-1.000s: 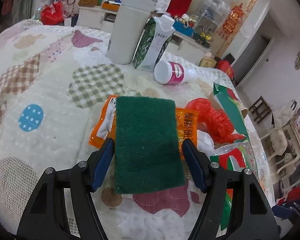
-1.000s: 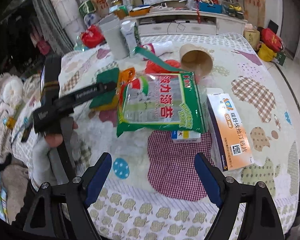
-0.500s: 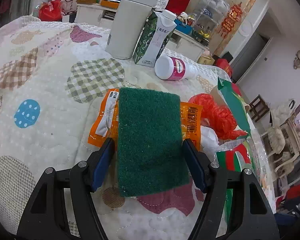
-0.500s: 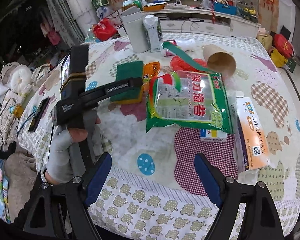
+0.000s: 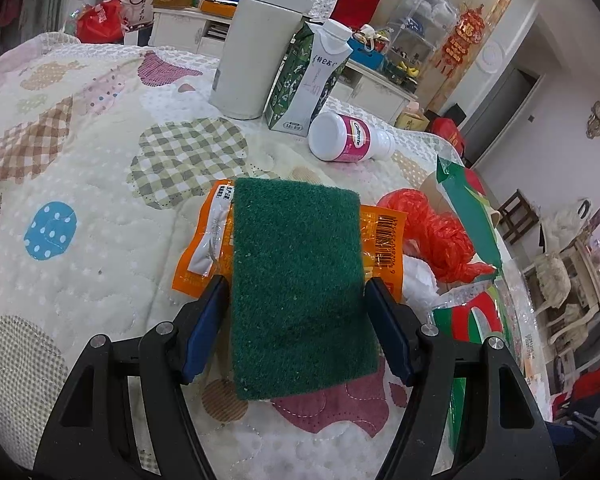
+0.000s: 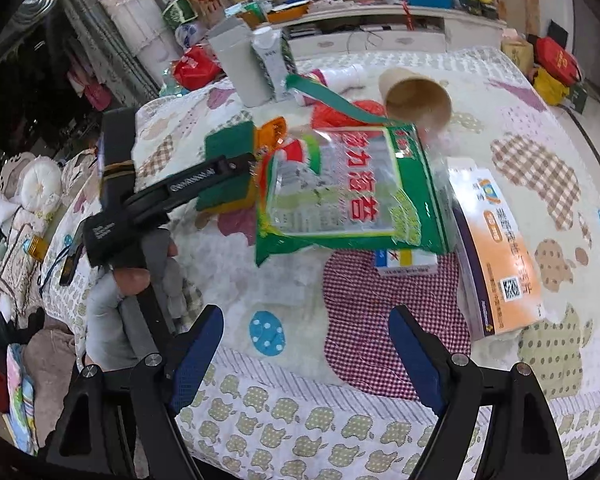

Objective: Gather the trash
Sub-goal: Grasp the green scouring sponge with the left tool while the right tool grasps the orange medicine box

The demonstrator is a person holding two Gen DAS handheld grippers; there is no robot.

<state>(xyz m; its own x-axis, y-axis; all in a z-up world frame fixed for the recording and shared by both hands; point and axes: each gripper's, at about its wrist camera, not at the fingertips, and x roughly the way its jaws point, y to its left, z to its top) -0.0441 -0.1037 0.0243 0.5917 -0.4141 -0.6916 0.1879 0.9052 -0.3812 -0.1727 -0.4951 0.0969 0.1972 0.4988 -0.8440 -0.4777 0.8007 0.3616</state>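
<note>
A green scouring pad (image 5: pixel 298 284) lies between the fingers of my left gripper (image 5: pixel 296 320), over an orange wrapper (image 5: pixel 208 248). The jaws stand at the pad's two long edges; whether they squeeze it is unclear. The pad also shows in the right wrist view (image 6: pixel 226 160), beside the left gripper (image 6: pixel 204 184). A red plastic bag (image 5: pixel 432 236), a green seaweed bag (image 6: pixel 352 192) and a paper cup (image 6: pixel 418 98) lie to the right. My right gripper (image 6: pixel 308 356) is open and empty, above the quilt's near edge.
A white tumbler (image 5: pixel 260 40), a green-and-white carton (image 5: pixel 308 76) and a pink-labelled bottle (image 5: pixel 350 138) stand or lie at the back. An orange medicine box (image 6: pixel 496 248) and a small box (image 6: pixel 406 262) lie on the patchwork quilt (image 6: pixel 292 408). Shelves and clutter surround it.
The left gripper has tilted slightly and moved in; the pad sits a bit deeper between the fingers. The right gripper has drawn back and shifted, showing more of the quilt's near edge.
</note>
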